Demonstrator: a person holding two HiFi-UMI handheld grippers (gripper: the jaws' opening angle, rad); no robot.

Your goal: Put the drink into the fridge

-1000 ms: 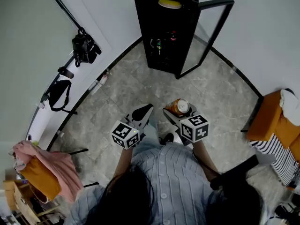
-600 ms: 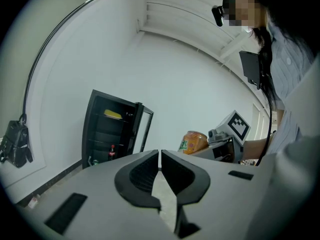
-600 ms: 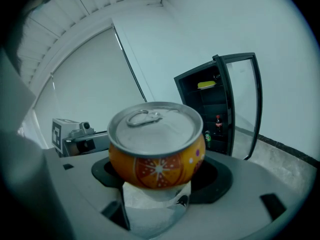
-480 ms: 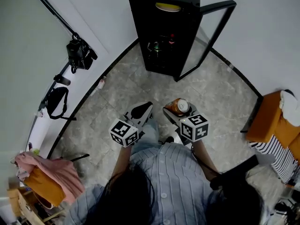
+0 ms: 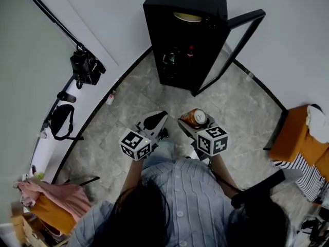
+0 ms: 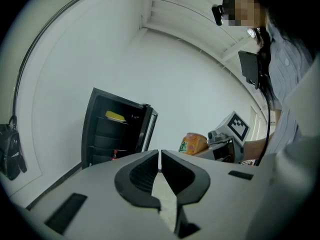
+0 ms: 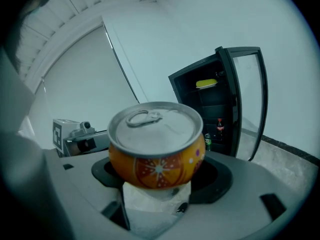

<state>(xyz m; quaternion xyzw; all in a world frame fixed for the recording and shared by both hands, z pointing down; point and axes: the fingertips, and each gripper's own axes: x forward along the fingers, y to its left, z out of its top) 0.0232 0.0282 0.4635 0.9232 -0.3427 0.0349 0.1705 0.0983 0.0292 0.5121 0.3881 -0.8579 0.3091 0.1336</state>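
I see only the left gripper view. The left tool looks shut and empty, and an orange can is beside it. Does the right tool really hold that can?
Observer: Yes. In the right gripper view the right tool is shut on the orange can, which stands upright with its tab unopened.
Operator: I see a bottle low in the fridge. Is anything else there?
Observer: Yes. In the fridge, a green can stands beside the bottle on that shelf.
Operator: Is the way to the fridge free?
Observer: The head view shows only bare floor between the tools and the fridge.
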